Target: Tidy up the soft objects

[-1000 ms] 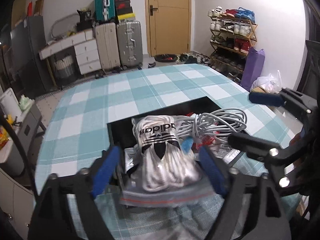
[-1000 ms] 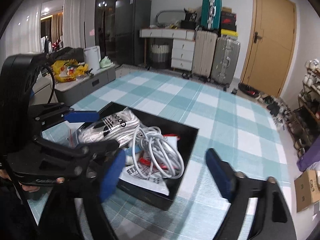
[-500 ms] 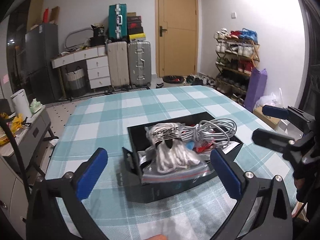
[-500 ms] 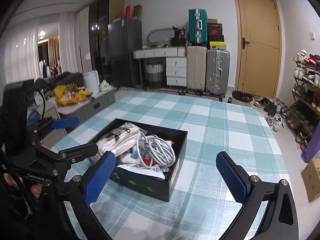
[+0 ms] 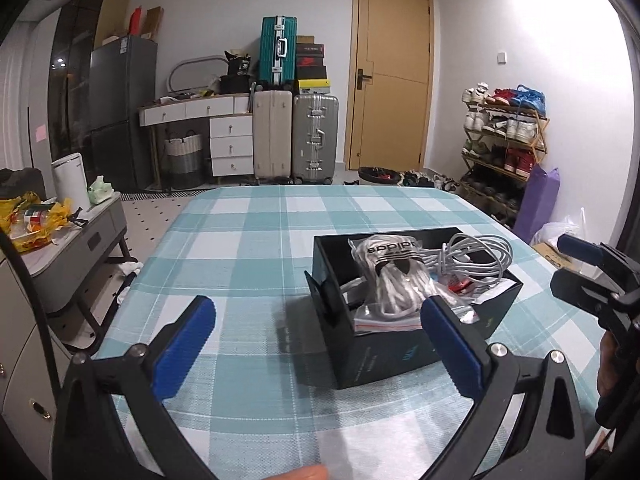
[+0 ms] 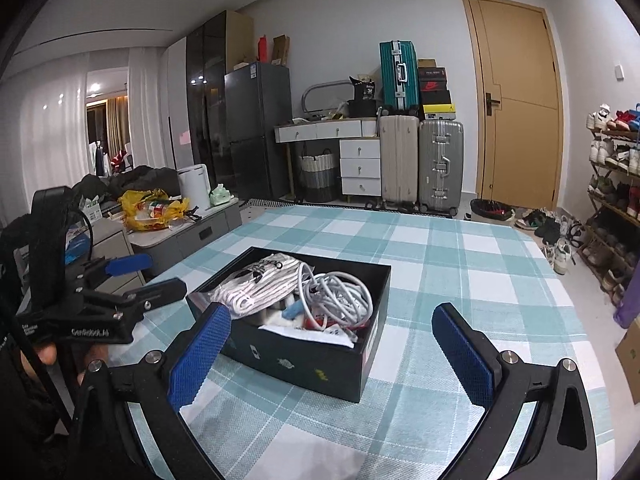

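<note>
left gripper (image 5: 318,340) stands nearest, jaws spread as wide as they go and holding nothing; checked tablecloth (image 5: 256,264) shows between the blue pads (image 5: 184,350), and the right pad overlaps only the near corner of the black box (image 5: 384,354) in the view, apart from it as far as can be judged. right gripper (image 6: 332,354) is likewise fully spread and empty, the box (image 6: 312,360) lying just beyond its pads and towards its left. both claws look drawn clear of the load, which suggests the items are meant to rest under their own weight. the box sits on the near right part of the table, open at the top, a sensible single container for limp goods that would otherwise sprawl. within it, the clear zip bag of white cords with a sports logo (image 5: 390,276) lies on the left side, its sealed end overhanging the near wall; the coiled white cable (image 5: 476,258) lies on the right, loops kept inside the rim. small red and blue items beneath cannot be identified. judgement: packing appears largely done; the overhanging bag may yet need tucking in. beyond the table stand suitcases (image 5: 294,136), a door and a shoe rack.
</note>
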`<action>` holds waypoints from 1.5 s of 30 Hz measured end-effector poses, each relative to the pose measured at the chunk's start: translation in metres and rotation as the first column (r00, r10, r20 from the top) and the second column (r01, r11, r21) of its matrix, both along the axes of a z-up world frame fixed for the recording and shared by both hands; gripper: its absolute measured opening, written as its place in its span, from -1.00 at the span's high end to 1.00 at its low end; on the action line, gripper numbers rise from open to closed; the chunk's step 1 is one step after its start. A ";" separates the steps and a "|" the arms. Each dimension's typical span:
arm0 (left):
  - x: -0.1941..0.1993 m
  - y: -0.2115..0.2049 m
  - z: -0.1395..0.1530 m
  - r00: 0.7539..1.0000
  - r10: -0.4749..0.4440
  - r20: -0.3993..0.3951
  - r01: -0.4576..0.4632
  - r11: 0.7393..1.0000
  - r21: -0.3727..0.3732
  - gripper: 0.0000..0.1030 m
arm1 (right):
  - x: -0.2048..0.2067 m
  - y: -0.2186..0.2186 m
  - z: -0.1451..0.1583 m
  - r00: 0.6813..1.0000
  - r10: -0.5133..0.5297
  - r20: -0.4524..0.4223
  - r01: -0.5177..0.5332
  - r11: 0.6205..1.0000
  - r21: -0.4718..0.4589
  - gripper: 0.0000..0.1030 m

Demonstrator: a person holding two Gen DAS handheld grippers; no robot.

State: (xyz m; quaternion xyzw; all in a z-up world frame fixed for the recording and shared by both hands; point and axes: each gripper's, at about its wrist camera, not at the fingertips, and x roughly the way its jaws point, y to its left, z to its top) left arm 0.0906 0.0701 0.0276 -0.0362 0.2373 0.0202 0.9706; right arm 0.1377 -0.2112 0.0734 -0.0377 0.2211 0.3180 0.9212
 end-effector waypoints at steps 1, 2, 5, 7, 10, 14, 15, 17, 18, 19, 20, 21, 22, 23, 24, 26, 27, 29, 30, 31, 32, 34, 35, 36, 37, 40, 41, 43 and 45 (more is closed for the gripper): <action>-0.001 0.001 -0.001 1.000 0.006 0.003 -0.006 1.000 0.000 -1.00 | -0.001 0.000 -0.002 1.000 0.000 0.006 0.000 1.000 0.004 -0.99; -0.001 0.003 -0.004 1.000 0.011 0.005 -0.011 1.000 0.001 -1.00 | -0.002 0.000 -0.003 1.000 0.001 0.010 -0.001 1.000 0.006 -0.99; -0.002 0.006 -0.008 1.000 0.022 0.003 -0.022 1.000 -0.012 -1.00 | -0.001 0.002 -0.008 1.000 0.002 0.005 -0.002 1.000 0.001 -0.99; -0.003 0.009 -0.008 1.000 0.026 0.008 -0.026 0.999 -0.029 -1.00 | -0.002 0.001 -0.010 1.000 0.001 0.008 -0.001 1.000 0.003 -0.99; -0.004 0.013 -0.008 0.999 0.037 0.010 -0.036 0.999 -0.040 -1.00 | -0.002 0.003 -0.014 1.000 0.002 0.003 -0.002 1.000 0.000 -0.99; -0.003 0.015 -0.009 0.999 0.039 0.004 -0.038 0.998 -0.049 -1.00 | -0.002 0.004 -0.018 1.000 0.007 0.000 -0.007 1.000 -0.004 -0.99; -0.003 0.015 -0.009 0.999 0.040 0.003 -0.040 0.998 -0.047 -1.00 | -0.002 0.005 -0.019 1.000 0.010 0.000 -0.010 1.000 -0.007 -0.99; -0.004 0.015 -0.009 0.999 0.039 0.007 -0.039 0.998 -0.045 -1.00 | -0.003 0.006 -0.020 1.000 0.015 -0.001 -0.015 1.000 -0.009 -0.99; -0.004 0.014 -0.008 0.999 0.044 0.008 -0.044 0.998 -0.040 -1.00 | -0.002 0.006 -0.021 1.000 0.017 -0.003 -0.017 1.000 -0.008 -0.99; -0.004 0.013 -0.008 0.999 0.048 0.009 -0.047 0.998 -0.033 -1.00 | -0.003 0.006 -0.022 1.000 0.018 -0.004 -0.018 1.000 -0.008 -0.99; -0.004 0.012 -0.008 0.999 0.047 0.011 -0.047 0.999 -0.028 -1.00 | -0.003 0.006 -0.022 1.000 0.018 -0.004 -0.018 1.000 -0.008 -0.99; -0.004 0.011 -0.008 0.999 0.050 0.014 -0.050 0.999 -0.022 -1.00 | -0.003 0.006 -0.023 1.000 0.020 -0.004 -0.020 1.000 -0.007 -0.99; -0.004 0.011 -0.008 0.999 0.051 0.016 -0.051 0.999 -0.017 -1.00 | -0.003 0.007 -0.023 1.000 0.020 -0.003 -0.020 1.000 -0.006 -0.99; -0.005 0.011 -0.007 0.999 0.050 0.017 -0.050 0.999 -0.015 -1.00 | -0.003 0.006 -0.023 1.000 0.019 -0.001 -0.019 1.000 -0.005 -0.99; -0.005 0.010 -0.007 0.999 0.052 0.017 -0.052 0.999 -0.011 -1.00 | -0.003 0.006 -0.024 1.000 0.020 0.000 -0.020 1.000 -0.005 -0.99; -0.006 0.009 -0.007 0.998 0.060 0.020 -0.060 0.998 -0.003 -1.00 | -0.003 0.006 -0.023 1.000 0.018 -0.001 -0.018 1.000 -0.002 -0.99; -0.006 0.009 -0.007 0.998 0.060 0.023 -0.060 0.998 0.001 -1.00 | -0.003 0.006 -0.023 1.000 0.018 0.000 -0.018 1.000 0.002 -0.99; -0.006 0.008 -0.007 0.998 0.060 0.022 -0.061 0.998 0.010 -1.00 | -0.003 0.005 -0.023 1.000 0.017 0.000 -0.017 1.000 0.009 -0.99; -0.006 0.008 -0.007 0.998 0.063 0.021 -0.063 0.998 0.012 -1.00 | -0.003 0.004 -0.023 1.000 0.017 0.001 -0.017 1.000 0.012 -0.99; -0.005 0.008 -0.007 0.998 0.065 0.020 -0.065 0.998 0.013 -1.00 | -0.003 0.004 -0.023 1.000 0.017 0.002 -0.017 1.000 0.012 -0.99; -0.005 0.008 -0.007 0.998 0.067 0.019 -0.068 0.998 0.014 -1.00 | -0.004 0.003 -0.022 1.000 0.017 0.003 -0.017 1.000 0.013 -0.99; -0.005 0.008 -0.007 0.998 0.067 0.019 -0.067 0.998 0.013 -1.00 | -0.004 0.003 -0.022 1.000 0.019 0.002 -0.019 1.000 0.014 -0.99; -0.005 0.008 -0.007 0.997 0.070 0.019 -0.070 0.997 0.013 -1.00 | -0.004 0.003 -0.022 1.000 0.020 0.002 -0.020 1.000 0.015 -0.99; -0.006 0.008 -0.007 0.997 0.075 0.021 -0.075 0.997 0.015 -1.00 | -0.004 0.002 -0.022 1.000 0.021 0.002 -0.021 1.000 0.015 -0.99; -0.007 0.008 -0.006 0.997 0.076 0.024 -0.076 0.997 0.015 -1.00 | -0.004 0.002 -0.022 1.000 0.022 0.002 -0.022 1.000 0.017 -0.99; -0.008 0.007 -0.006 0.997 0.070 0.033 -0.071 0.997 0.016 -1.00 | -0.003 0.002 -0.022 1.000 0.024 0.001 -0.024 0.999 0.022 -0.99; -0.008 0.007 -0.006 0.997 0.070 0.034 -0.071 0.997 0.018 -1.00 | -0.003 0.002 -0.022 1.000 0.024 0.001 -0.024 0.999 0.022 -0.99; -0.009 0.007 -0.006 0.997 0.070 0.035 -0.070 0.997 0.018 -1.00 | -0.003 0.002 -0.022 1.000 0.025 0.002 -0.026 0.999 0.022 -0.99; -0.009 0.006 -0.006 0.997 0.073 0.032 -0.074 0.997 0.017 -1.00 | -0.003 0.002 -0.022 1.000 0.025 0.002 -0.025 0.999 0.022 -0.99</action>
